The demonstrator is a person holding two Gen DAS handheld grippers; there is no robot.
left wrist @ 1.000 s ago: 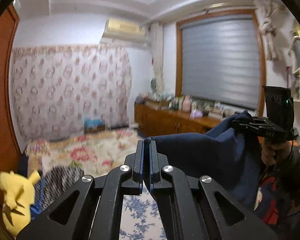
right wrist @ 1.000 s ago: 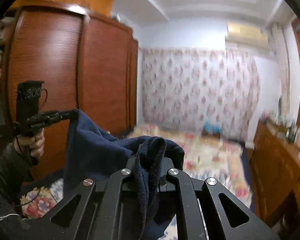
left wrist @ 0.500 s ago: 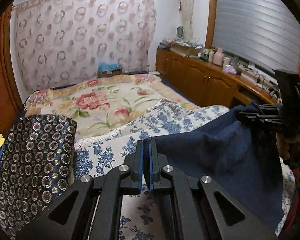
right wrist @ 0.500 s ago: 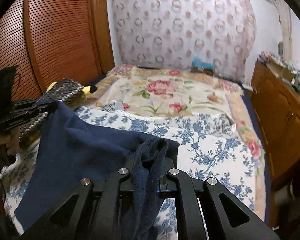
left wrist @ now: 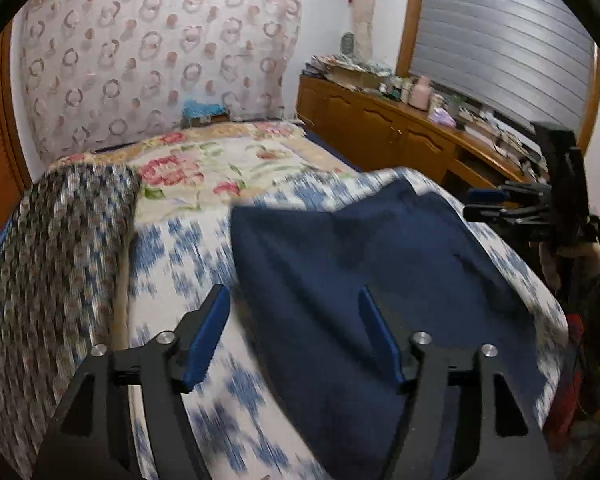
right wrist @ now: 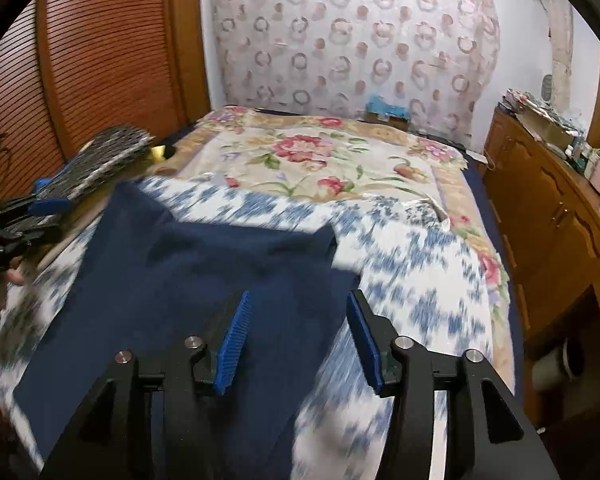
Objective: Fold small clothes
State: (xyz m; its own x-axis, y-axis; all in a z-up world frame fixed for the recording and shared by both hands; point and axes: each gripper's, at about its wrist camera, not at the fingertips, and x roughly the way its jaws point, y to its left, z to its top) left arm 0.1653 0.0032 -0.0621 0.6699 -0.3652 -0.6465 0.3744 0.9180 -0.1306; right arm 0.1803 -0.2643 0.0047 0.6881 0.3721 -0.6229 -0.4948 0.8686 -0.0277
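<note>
We are in a bedroom, over a bed (left wrist: 172, 280) with a blue-and-white floral cover. Our navy cloth (left wrist: 380, 280) lies spread flat on that cover. Our left tool (left wrist: 292, 312) has just been opening: its jaws stand spread above the cloth's near left edge, pinching nothing. At three o'clock, our right tool (right wrist: 296, 312) has likewise just opened, its jaws apart and empty over the cloth's right corner.
</note>
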